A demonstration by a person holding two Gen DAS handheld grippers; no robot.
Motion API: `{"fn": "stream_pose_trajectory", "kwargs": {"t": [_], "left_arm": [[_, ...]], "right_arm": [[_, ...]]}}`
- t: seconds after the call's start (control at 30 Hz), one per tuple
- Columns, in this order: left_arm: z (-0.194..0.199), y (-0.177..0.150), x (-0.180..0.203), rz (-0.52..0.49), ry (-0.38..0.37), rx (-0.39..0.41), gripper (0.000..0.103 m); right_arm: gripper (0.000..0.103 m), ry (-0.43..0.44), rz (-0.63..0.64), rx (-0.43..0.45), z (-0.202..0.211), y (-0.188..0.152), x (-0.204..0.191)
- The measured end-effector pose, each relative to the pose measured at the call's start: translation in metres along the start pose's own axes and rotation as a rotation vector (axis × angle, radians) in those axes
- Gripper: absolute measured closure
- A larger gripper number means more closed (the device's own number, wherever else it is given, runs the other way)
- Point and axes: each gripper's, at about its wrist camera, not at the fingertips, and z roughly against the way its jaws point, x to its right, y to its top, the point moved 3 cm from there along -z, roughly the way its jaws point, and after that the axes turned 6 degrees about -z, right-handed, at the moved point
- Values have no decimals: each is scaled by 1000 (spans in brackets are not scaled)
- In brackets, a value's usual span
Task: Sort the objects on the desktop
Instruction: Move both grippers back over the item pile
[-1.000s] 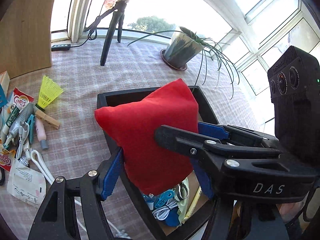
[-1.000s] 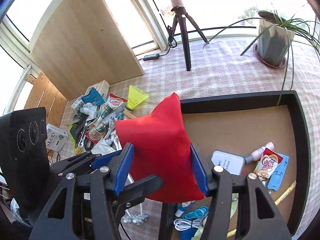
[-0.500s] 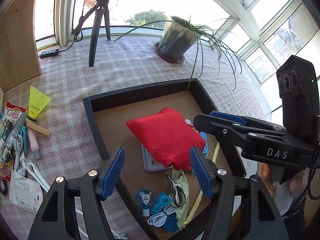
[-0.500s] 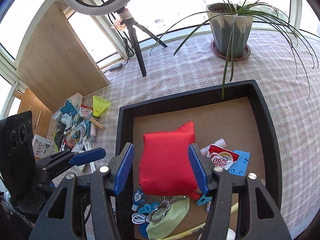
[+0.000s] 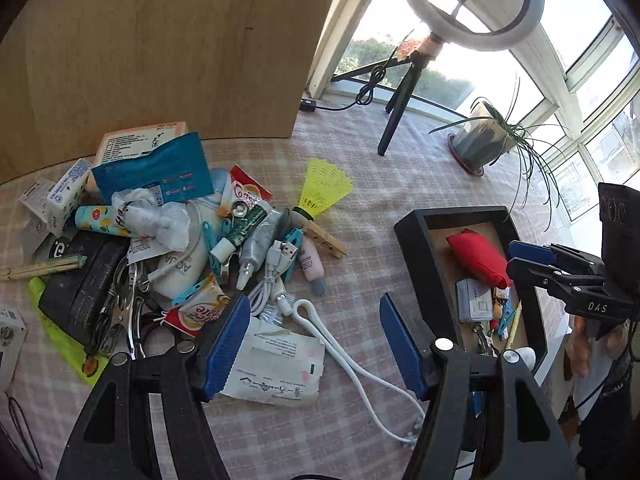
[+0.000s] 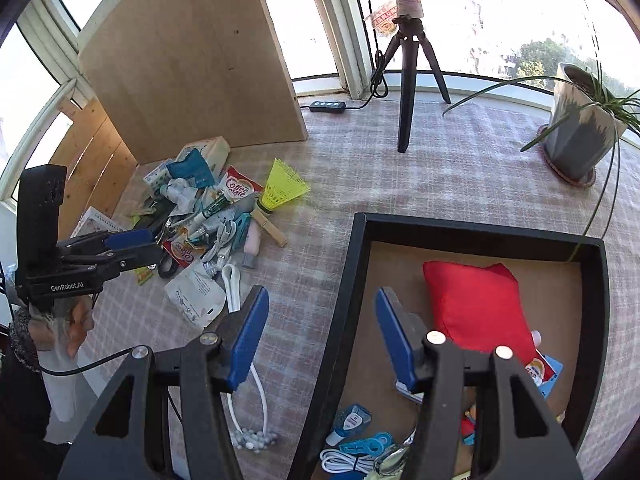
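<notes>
The red cloth pouch (image 6: 476, 312) is seen lying inside the black tray (image 6: 344, 280), on the cardboard floor toward the tray's far side, on top of a few small items already sorted there. That item can be judged as done; what remains is the heap of clutter (image 5: 168, 248) on the checked tablecloth (image 5: 380, 184), on the side of the tray away from the potted plant (image 6: 576, 136).

The left gripper (image 5: 314, 344) is held with its blue pads spread wide and nothing between them. It is poised above the near edge of the heap, over a crumpled white paper packet (image 5: 276, 364) and the looped white cable (image 5: 320, 320). The right gripper (image 6: 320, 340) is likewise spread and empty, straddling the tray's left wall, well apart from the heap.

The left gripper is therefore judged the nearer one for the next pick. From its pads the heap lies ahead and to the left. The wooden clothespin (image 5: 324, 240) and the yellow shuttlecock (image 5: 320, 188) lie at the heap's tray-side edge, farther ahead. The clothespin's long axis runs diagonally across the line of the pads, so some wrist roll would probably be needed to close across its narrow width.
</notes>
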Motion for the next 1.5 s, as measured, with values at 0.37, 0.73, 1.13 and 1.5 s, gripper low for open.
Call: {"fn": "stream_pose_trajectory", "kwargs": {"t": [0.37, 0.73, 1.13, 1.5], "left_arm": [[-5, -15, -83, 110, 73, -25, 39], [-1, -14, -81, 114, 57, 14, 39], [-1, -18, -84, 122, 36, 17, 39], [-16, -19, -64, 20, 66, -43, 39]], "right_arm": [[48, -13, 171, -45, -55, 33, -69], [48, 191, 77, -127, -50, 45, -75], [48, 199, 158, -149, -47, 40, -98], [48, -54, 298, -91, -83, 29, -85]]}}
